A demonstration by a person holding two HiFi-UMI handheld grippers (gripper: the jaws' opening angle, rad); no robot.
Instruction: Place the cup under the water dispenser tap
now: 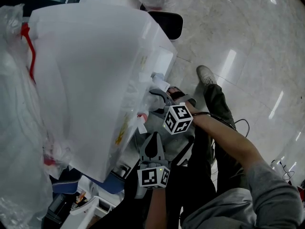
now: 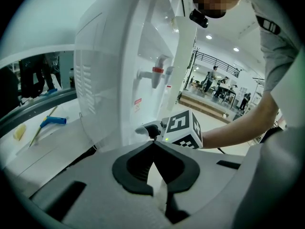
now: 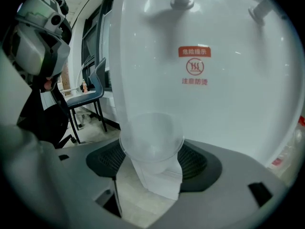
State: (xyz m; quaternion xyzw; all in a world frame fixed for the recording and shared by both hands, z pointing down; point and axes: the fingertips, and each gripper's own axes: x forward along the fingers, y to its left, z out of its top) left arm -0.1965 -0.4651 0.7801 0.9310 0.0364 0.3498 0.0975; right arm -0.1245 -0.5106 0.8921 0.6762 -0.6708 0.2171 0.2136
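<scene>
A clear plastic cup (image 3: 151, 140) stands upright in the recess of the white water dispenser (image 1: 86, 70), below a tap (image 3: 181, 0) and in front of a red warning label (image 3: 194, 66). My right gripper (image 3: 152, 152) is open around the cup, whose rim lies close to both pads. In the head view the right gripper (image 1: 159, 96) reaches into the dispenser's front. My left gripper (image 2: 153, 144) is shut with nothing in it, just behind the right gripper's marker cube (image 2: 183, 129). The red-handled tap (image 2: 157, 73) shows higher up in the left gripper view.
Plastic bags (image 1: 16, 128) hang left of the dispenser. A blue chair (image 3: 88, 87) stands at its far side. The person's legs and shoe (image 1: 206, 74) and a cable (image 1: 240, 123) are on the glossy floor. A table (image 2: 43, 137) holds a blue tool (image 2: 52, 121).
</scene>
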